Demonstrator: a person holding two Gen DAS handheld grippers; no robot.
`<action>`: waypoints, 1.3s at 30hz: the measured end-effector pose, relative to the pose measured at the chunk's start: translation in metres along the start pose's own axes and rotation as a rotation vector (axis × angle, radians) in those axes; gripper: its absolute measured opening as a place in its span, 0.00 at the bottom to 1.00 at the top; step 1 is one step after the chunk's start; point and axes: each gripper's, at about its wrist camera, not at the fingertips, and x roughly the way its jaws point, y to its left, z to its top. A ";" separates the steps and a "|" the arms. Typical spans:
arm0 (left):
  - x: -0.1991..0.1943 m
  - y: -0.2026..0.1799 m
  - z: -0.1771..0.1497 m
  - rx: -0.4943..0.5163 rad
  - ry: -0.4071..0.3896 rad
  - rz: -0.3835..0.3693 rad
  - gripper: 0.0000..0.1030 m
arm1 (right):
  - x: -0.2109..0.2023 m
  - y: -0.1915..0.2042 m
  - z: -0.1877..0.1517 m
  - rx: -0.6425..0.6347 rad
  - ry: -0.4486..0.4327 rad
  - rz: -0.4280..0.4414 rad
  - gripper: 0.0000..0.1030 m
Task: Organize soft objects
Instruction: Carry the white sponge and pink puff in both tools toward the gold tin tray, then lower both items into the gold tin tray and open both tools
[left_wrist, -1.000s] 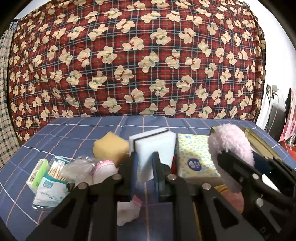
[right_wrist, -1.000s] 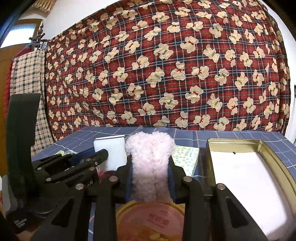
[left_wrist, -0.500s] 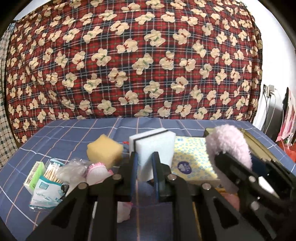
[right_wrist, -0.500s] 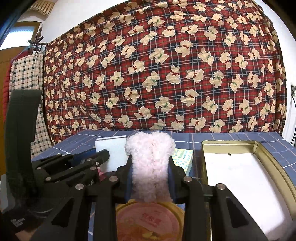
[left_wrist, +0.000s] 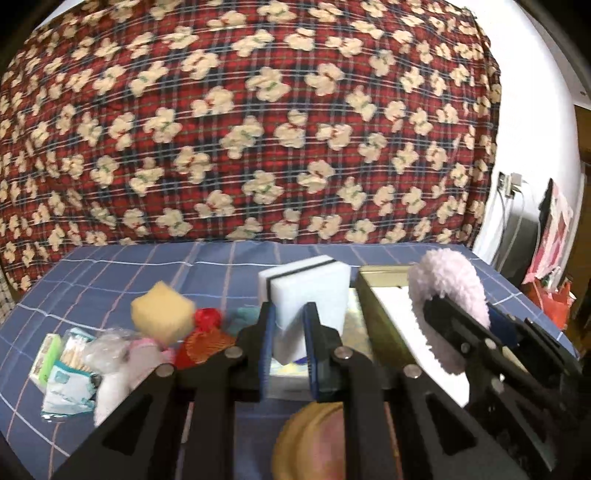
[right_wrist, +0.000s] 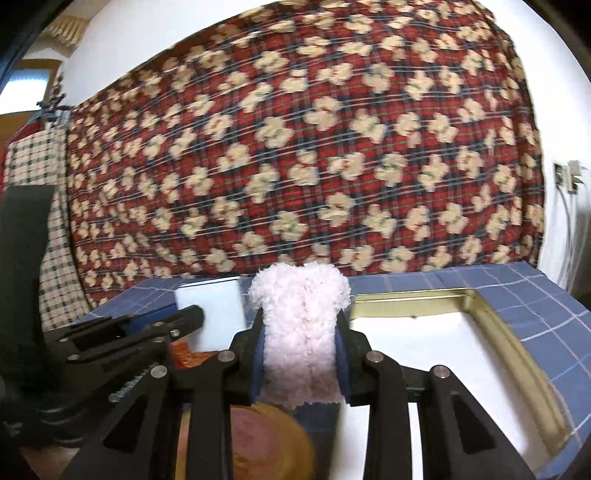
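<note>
Grippers side by side above the tabletop (left_wrist: 110, 280): left gripper (left_wrist: 290, 343) fingers clamp a white sponge (left_wrist: 310, 291), right gripper (right_wrist: 301, 354) fingers pinch a pink fluffy cloth (right_wrist: 301, 332), and crowding the gold tray (right_wrist: 491, 325) at two o'clock risks a collision.

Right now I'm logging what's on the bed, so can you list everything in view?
white sponge: 1, white with a dark stripe, in left claw
fluffy pad: 1, pale pink, in right claw
yellow sponge: 1, yellow, on the blue sheet
tray: 1, gold rim, white inside, right side
cotton swabs: 1 pack, far left
red mesh thing: 1, beside yellow sponge
round lid: 1, gold and pink, nearest
bear blanket: 1, red plaid, behind
left claw: 1, black, shut
right claw: 1, black, shut
</note>
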 end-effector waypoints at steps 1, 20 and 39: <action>0.001 -0.006 0.001 0.005 0.004 -0.007 0.13 | -0.001 -0.008 0.001 0.004 0.000 -0.018 0.33; 0.036 -0.114 0.001 0.113 0.200 -0.161 0.13 | 0.005 -0.114 -0.004 0.102 0.154 -0.207 0.33; 0.035 -0.127 -0.011 0.167 0.210 -0.151 0.54 | -0.009 -0.136 -0.005 0.175 0.113 -0.238 0.68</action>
